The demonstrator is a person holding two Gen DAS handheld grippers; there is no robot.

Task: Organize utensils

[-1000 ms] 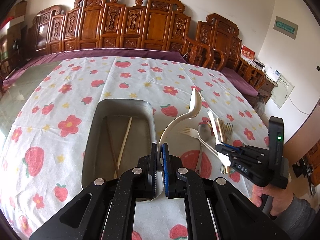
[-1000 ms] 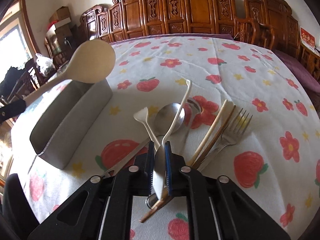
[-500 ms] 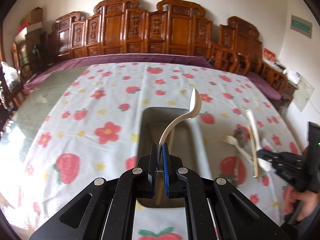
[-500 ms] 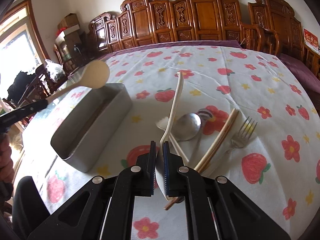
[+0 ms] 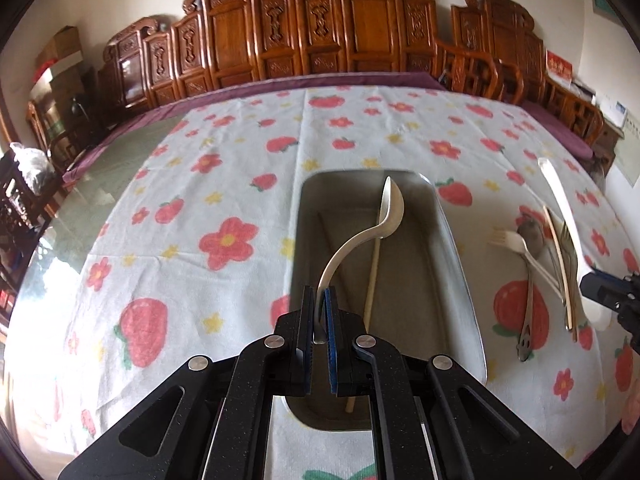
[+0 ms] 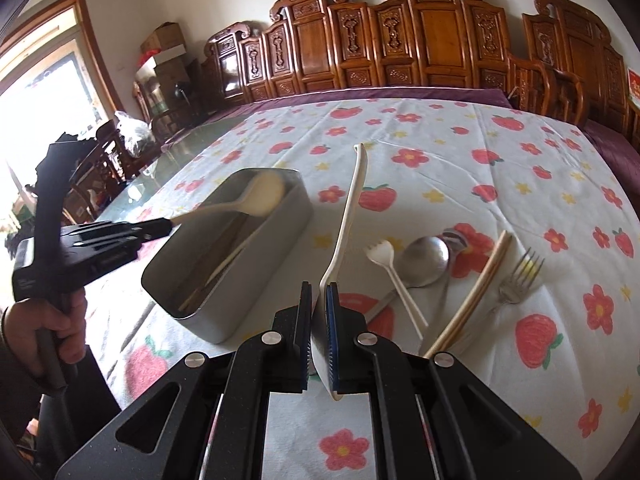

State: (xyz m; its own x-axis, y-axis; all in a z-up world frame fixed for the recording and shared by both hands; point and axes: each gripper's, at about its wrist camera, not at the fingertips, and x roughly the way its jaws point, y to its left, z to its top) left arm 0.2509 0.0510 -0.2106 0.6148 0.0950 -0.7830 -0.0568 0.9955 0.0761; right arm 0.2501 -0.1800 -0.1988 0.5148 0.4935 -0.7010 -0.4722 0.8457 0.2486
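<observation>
The left gripper (image 5: 319,312) was clamped on the handle end of a cream spoon (image 5: 390,212), its bowl held out over the open metal tin (image 5: 460,264). In the right wrist view the same spoon (image 6: 264,196) hung above the tin (image 6: 240,308), with a hand (image 6: 48,328) around the gripper's grip at the table's left edge. Inside the tin lay chopsticks (image 5: 372,268) along its floor.

The right gripper (image 6: 319,300) was closed on the bowl of a white spoon (image 6: 348,216), whose handle rose clear of the tablecloth (image 6: 440,160), pointing toward the far edge.

To the right of the tin, on the cloth, lay the remaining pieces close together: a small white fork (image 6: 386,264), a steel spoon (image 6: 426,260) touching it, a pair of chopsticks (image 6: 476,288), and a steel fork (image 6: 520,276) nearest the right edge. Carved wooden chairs (image 6: 400,40) lined the far edge of the table.
</observation>
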